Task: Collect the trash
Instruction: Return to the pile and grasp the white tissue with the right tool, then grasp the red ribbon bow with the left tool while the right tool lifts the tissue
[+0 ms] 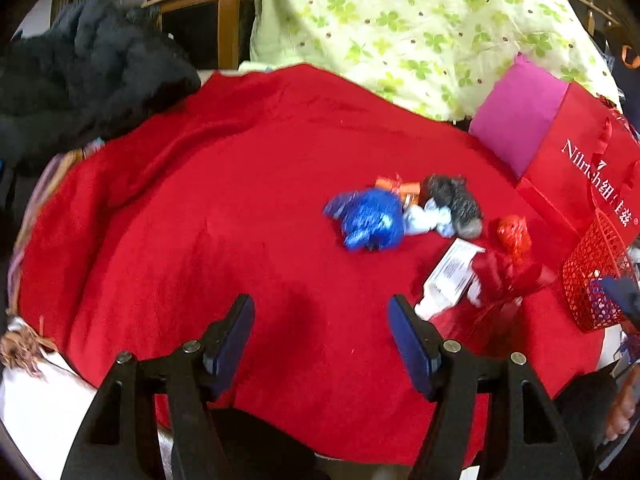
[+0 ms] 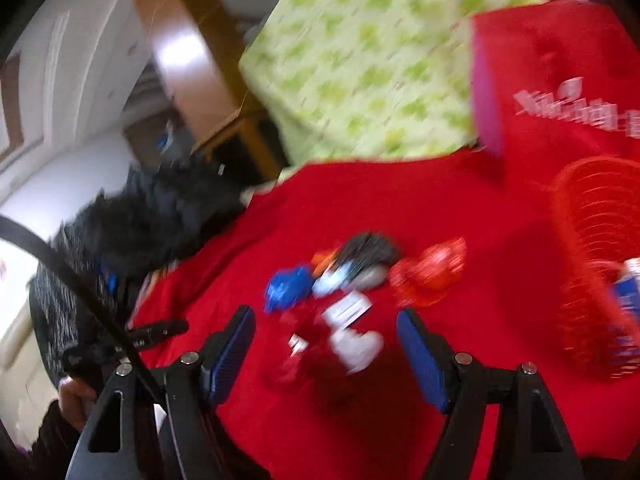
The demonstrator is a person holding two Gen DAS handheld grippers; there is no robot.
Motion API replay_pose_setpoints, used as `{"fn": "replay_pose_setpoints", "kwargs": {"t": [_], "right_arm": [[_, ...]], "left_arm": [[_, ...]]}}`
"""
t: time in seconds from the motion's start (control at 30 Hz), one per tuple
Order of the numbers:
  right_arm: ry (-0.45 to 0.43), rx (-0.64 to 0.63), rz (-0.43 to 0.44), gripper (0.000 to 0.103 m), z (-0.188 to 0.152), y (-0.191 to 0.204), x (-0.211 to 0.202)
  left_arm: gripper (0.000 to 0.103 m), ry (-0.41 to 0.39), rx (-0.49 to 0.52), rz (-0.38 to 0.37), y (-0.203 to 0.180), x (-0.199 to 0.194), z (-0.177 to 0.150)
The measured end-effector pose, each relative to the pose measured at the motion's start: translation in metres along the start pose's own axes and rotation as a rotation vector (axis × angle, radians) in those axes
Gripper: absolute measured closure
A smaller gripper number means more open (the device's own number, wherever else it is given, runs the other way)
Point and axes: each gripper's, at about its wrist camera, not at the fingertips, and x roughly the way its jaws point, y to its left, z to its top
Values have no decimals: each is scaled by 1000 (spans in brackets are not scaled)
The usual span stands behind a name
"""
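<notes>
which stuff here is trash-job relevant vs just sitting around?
Job:
- blue foil wrapper
- orange wrapper
- white crumpled paper
- grey crumpled wad
- red foil wrapper
- white printed box
- red mesh basket, likely the bin

Lying about:
- red blanket
- black jacket
- green clover bedding
- red shopping bag

Left claw (image 1: 321,328) & right claw (image 2: 326,340) both wide apart (nothing btwn fingers), angled downward.
</notes>
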Motion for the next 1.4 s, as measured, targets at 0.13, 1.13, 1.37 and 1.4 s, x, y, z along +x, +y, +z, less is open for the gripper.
{"fn": "replay_pose_setpoints", "kwargs": {"t": [0.13,1.13,1.37,1.4], "right_arm": [[107,-46,-12,32,-11,10,54],[54,92,-51,17,-30,-53,17],[183,-11,-33,54,-20,-40,97],[211,-12,-27,54,-20,-39,109]], "left_arm": [[33,13,6,-17,2,10,-8],[33,115,145,-137,-79,42,-21],[33,144,119,-180,-70,42,-30],[33,145,114,-180,-68,42,-30]]}}
